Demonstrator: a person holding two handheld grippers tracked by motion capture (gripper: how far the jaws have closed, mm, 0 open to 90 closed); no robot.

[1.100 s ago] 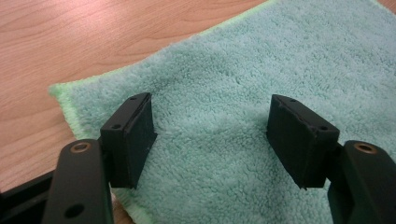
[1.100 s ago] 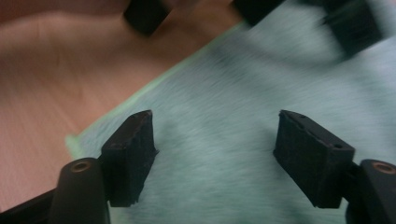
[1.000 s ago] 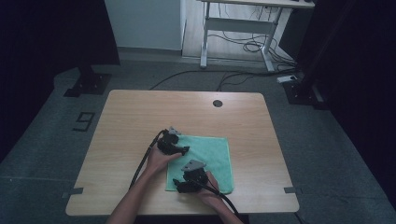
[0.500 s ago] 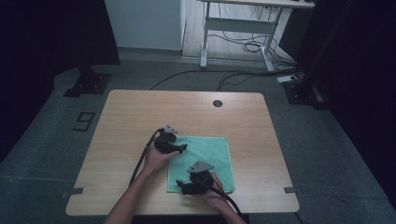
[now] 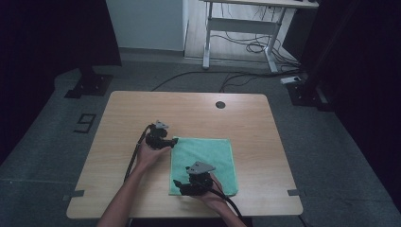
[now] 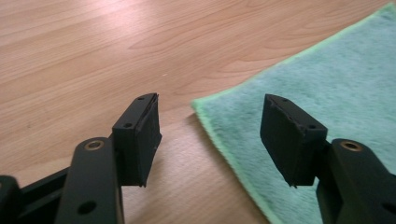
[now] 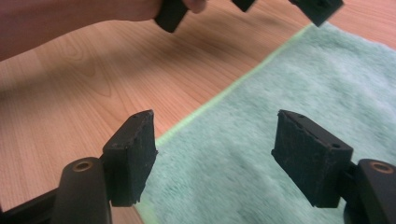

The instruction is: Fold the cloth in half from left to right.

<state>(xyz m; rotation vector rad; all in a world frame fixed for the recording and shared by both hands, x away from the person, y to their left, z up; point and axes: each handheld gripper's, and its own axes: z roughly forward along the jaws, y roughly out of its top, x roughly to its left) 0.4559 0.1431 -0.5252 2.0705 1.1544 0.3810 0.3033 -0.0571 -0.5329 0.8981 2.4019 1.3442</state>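
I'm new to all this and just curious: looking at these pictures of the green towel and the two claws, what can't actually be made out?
- High view: the near left corner of the green towel is covered by the right claw and the hand.
- High view: the left claw is too small to show how its jaws stand.
- Left gripper view: the towel runs off the right and bottom edges.
- Right gripper view: the left claw is cut off by the top edge.

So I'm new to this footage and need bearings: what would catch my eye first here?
A green towel lies flat on the near half of a wooden table. The left gripper, jaws open, straddles the towel's far left corner; the right gripper, also open, sits over its near left edge. Around the table the room is dark, with a desk frame and cables on the floor behind.
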